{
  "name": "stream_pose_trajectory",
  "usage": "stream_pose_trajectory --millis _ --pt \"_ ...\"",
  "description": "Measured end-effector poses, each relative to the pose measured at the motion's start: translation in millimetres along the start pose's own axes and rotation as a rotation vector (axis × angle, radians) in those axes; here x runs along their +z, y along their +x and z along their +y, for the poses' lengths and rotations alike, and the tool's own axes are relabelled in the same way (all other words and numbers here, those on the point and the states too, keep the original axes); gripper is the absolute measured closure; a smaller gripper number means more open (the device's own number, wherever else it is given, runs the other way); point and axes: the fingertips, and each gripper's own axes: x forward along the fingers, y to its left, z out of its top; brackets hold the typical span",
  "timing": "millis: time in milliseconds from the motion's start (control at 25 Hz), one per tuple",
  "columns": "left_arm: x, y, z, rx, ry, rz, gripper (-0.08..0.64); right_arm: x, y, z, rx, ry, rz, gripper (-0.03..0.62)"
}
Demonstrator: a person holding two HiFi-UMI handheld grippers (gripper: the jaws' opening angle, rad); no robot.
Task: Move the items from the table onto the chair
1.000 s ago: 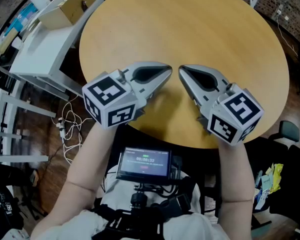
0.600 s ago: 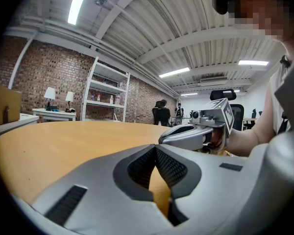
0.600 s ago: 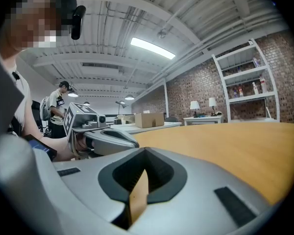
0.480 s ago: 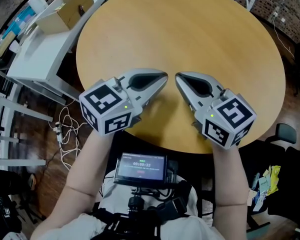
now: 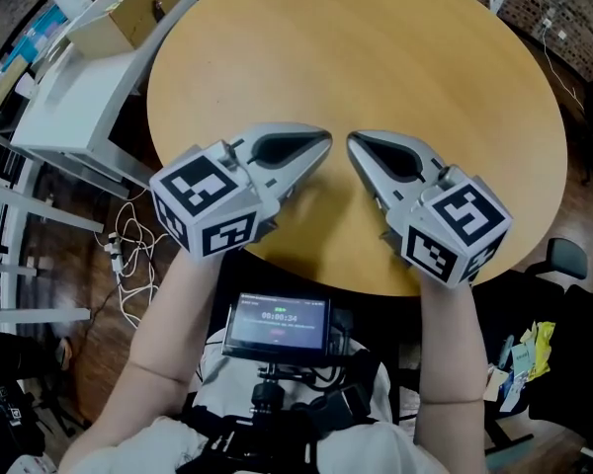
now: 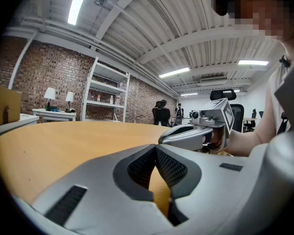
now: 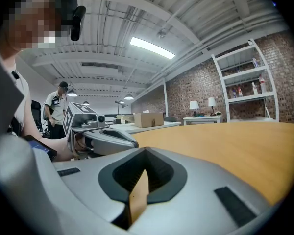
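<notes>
Head view: the round wooden table [image 5: 395, 47] is filling the upper middle of the frame. Both grippers are being held over its near part, side by side, with their noses angling in toward each other and the tips close but apart.

The left gripper [image 5: 322, 144] is showing its jaws pressed together. In the left gripper view the ribbed pads are meeting at the tip, and only tabletop wood is showing through the slot behind them. Nothing is being pinched.

The right gripper [image 5: 353, 146] is reading the same. In the right gripper view its jaws are closing to a point, again with only a sliver of wood grain showing in the slot. Nothing is being held.

Each gripper view is catching the other gripper lying low over the wood, well beside its own jaws.

A dark office chair [image 5: 565, 258] is sitting beyond the table's lower right edge. Only part of it is showing, so it is possibly the task's chair.

Surroundings:
- A white desk [image 5: 74, 92] is standing left of the table and carrying a cardboard box [image 5: 138, 8].
- Cables [image 5: 128, 250] are lying on the floor below the desk.
- A small screen [image 5: 280, 324] is glowing at the person's chest.
- In the left gripper view, a white shelving unit [image 6: 105, 99] is standing against a brick wall [image 6: 44, 67].
</notes>
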Motion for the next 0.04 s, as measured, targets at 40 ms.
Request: stream_pose_trajectory --millis 40 --pt "0.0 -0.2 0.4 0.001 -0.001 -0.001 0.552 0.1 0.4 0.0 0.001 -0.001 0.001 0.589"
